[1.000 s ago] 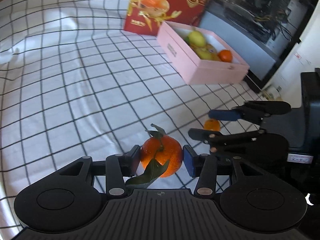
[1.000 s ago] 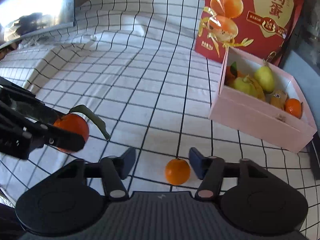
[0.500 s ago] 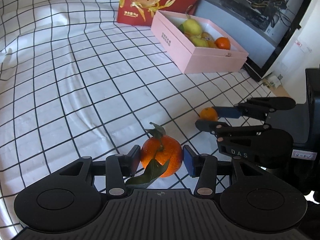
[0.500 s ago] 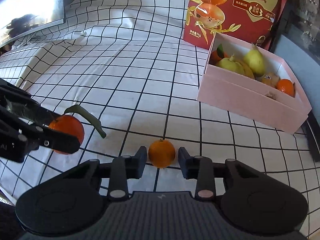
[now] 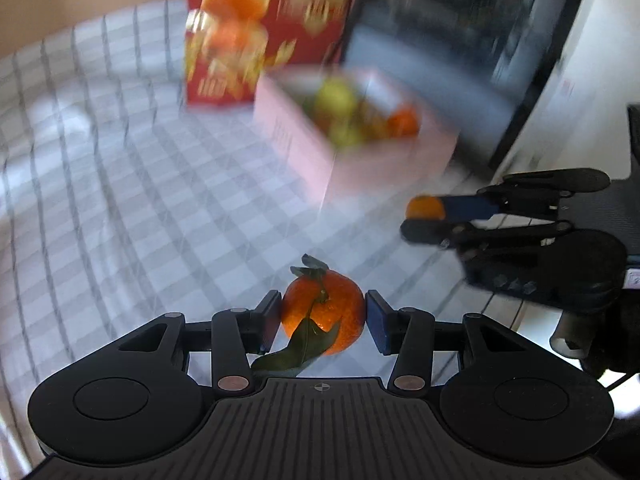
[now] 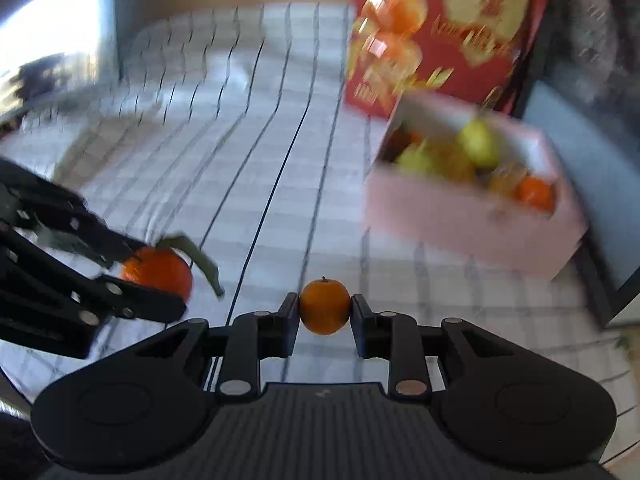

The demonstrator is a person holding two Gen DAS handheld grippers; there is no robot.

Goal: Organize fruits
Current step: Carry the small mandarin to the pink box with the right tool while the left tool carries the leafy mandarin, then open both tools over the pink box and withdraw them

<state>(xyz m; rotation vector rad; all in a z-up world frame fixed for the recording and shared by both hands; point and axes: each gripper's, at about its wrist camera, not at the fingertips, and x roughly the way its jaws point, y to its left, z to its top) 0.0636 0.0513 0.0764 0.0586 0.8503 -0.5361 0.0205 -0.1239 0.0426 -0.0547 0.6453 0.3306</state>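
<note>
— Orange fruit is sitting in both tools, so how far along is the sorting looking?

— Partway, I'd judge. The left tool (image 5: 323,317) is clamping a leafy mandarin (image 5: 324,312) between its pads, and the right tool (image 6: 325,307) is squeezing a small orange (image 6: 325,306), its jaws pressed together on it. Both fruits are hanging clear of the cloth. The pink box (image 6: 472,216) is already holding pears and another orange, so these two are looking like the last loose ones; they are needing to be carried over and released inside.

— And what is lying underneath?

— A white cloth with a black grid (image 6: 256,184) is covering the tabletop, rumpling toward the far edge. A red carton printed with oranges (image 6: 444,28) is standing just behind the box, and a dark screen (image 5: 460,32) is leaning at the side. Everything distant is blurring.
</note>
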